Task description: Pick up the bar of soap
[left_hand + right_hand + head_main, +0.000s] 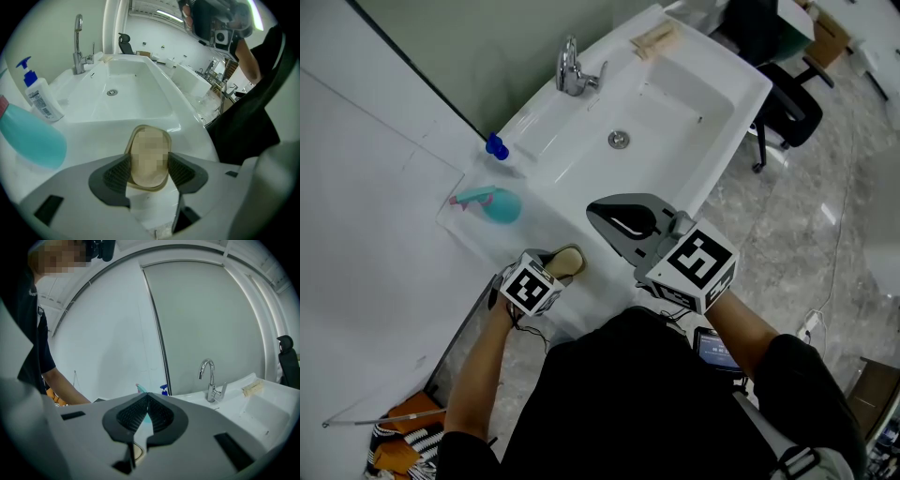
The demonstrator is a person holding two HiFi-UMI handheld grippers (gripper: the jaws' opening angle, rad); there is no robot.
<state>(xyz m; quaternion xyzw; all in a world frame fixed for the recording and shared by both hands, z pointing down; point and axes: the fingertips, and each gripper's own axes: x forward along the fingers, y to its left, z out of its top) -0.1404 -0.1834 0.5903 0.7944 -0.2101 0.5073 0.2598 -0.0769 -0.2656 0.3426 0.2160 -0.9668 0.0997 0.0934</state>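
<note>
Bright, even indoor light; glare on the white sink (712, 94); fisheye-dark corners in both gripper views.

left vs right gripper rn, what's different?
The left gripper's jaws are shut on the bar of soap; the right gripper's jaws meet at the tips on nothing. The left gripper sits low at the sink's near end beside the teal bottle; the right gripper appears higher, nearer the head camera. Both carry a marker cube.

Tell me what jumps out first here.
The left gripper clamps the beige bar of soap at the white sink's near-left end. The right gripper, jaws shut and empty, hangs over the sink's front edge. A teal bottle sits on the counter's left.
</note>
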